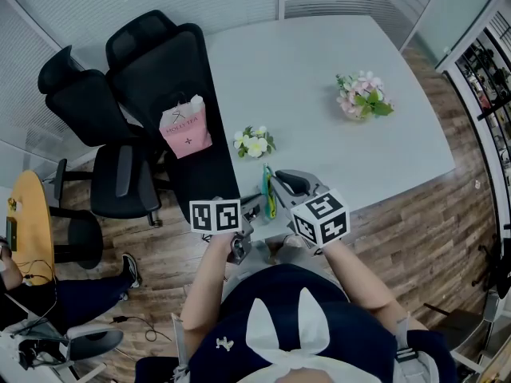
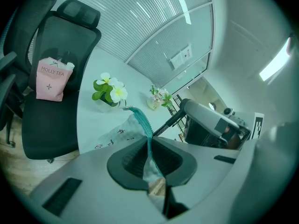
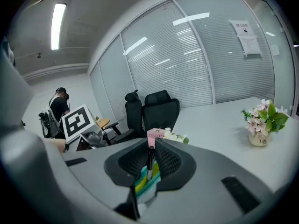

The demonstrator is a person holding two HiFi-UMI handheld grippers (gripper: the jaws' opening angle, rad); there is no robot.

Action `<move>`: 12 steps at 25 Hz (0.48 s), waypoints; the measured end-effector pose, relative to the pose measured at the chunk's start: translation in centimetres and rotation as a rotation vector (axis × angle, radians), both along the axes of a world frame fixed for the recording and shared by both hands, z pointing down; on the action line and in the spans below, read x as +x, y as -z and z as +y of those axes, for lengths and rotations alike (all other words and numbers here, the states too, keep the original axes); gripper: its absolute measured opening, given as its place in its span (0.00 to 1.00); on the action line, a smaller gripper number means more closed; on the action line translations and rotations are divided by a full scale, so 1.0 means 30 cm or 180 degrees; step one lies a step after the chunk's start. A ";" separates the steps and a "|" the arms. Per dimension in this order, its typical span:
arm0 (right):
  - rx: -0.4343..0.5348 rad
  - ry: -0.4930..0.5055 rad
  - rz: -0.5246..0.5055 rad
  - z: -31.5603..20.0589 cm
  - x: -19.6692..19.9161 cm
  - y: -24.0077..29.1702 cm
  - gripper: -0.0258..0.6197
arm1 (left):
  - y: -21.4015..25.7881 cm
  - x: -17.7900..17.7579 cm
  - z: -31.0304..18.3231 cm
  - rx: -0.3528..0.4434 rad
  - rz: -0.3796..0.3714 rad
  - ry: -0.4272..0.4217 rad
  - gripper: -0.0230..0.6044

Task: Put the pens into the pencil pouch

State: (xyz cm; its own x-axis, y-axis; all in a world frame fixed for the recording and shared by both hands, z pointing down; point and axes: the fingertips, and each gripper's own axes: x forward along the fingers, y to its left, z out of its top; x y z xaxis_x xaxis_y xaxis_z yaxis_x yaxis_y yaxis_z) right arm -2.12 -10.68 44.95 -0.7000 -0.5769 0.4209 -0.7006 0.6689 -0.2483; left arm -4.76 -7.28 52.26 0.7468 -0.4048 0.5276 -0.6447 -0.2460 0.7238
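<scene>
The pencil pouch [image 1: 269, 195], pale with a teal zipper, sits near the table's front edge. My left gripper [image 2: 152, 160] is shut on the pouch's zipper edge [image 2: 142, 122] and holds it up. My right gripper [image 3: 150, 160] is shut on a black pen [image 3: 150, 157]. The pen hangs tip down over the pouch's open mouth [image 3: 145, 183], where something yellow-green shows inside. In the left gripper view the black pen [image 2: 167, 124] slants from the right gripper [image 2: 210, 120] towards the zipper. In the head view the left gripper [image 1: 252, 211] and right gripper [image 1: 275, 188] meet at the pouch.
A small pot of white flowers [image 1: 254, 143] stands just beyond the pouch, and a pink flower pot [image 1: 361, 96] sits farther right on the grey table [image 1: 319, 70]. A pink paper bag [image 1: 185, 128] rests on a black office chair [image 1: 160, 62] at the table's left edge.
</scene>
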 end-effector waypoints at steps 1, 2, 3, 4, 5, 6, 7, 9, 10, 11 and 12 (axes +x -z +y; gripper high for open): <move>-0.0023 0.0005 0.0006 0.003 -0.001 -0.009 0.12 | 0.001 0.000 0.001 -0.0004 0.0003 0.0003 0.11; -0.0047 0.0013 0.0011 0.005 -0.002 -0.018 0.12 | 0.001 0.000 0.002 -0.0007 0.0005 0.0004 0.11; -0.0071 0.0024 0.0016 0.008 -0.004 -0.028 0.12 | 0.002 -0.001 0.003 -0.0007 0.0005 0.0004 0.11; -0.0096 0.0035 0.0019 0.011 -0.006 -0.037 0.12 | 0.003 -0.001 0.004 -0.0007 0.0005 0.0004 0.11; -0.0122 0.0045 0.0021 0.015 -0.008 -0.046 0.12 | 0.003 -0.001 0.006 -0.0006 0.0004 0.0004 0.11; -0.0148 0.0055 0.0023 0.019 -0.010 -0.056 0.12 | 0.004 -0.001 0.008 -0.0003 0.0004 0.0003 0.11; -0.0175 0.0063 0.0027 0.024 -0.012 -0.067 0.12 | 0.004 -0.002 0.010 0.0001 0.0005 0.0003 0.11; -0.0230 0.0080 0.0040 0.034 -0.015 -0.089 0.12 | 0.004 -0.001 0.014 0.0008 0.0010 0.0005 0.11; -0.0261 0.0087 0.0038 0.038 -0.015 -0.100 0.12 | 0.004 -0.001 0.016 0.0011 0.0013 0.0004 0.11; -0.0294 0.0091 0.0027 0.042 -0.015 -0.110 0.12 | 0.004 0.000 0.018 0.0012 0.0014 0.0004 0.11; -0.0327 0.0093 0.0008 0.045 -0.015 -0.118 0.12 | 0.003 0.002 0.019 0.0011 0.0012 0.0004 0.11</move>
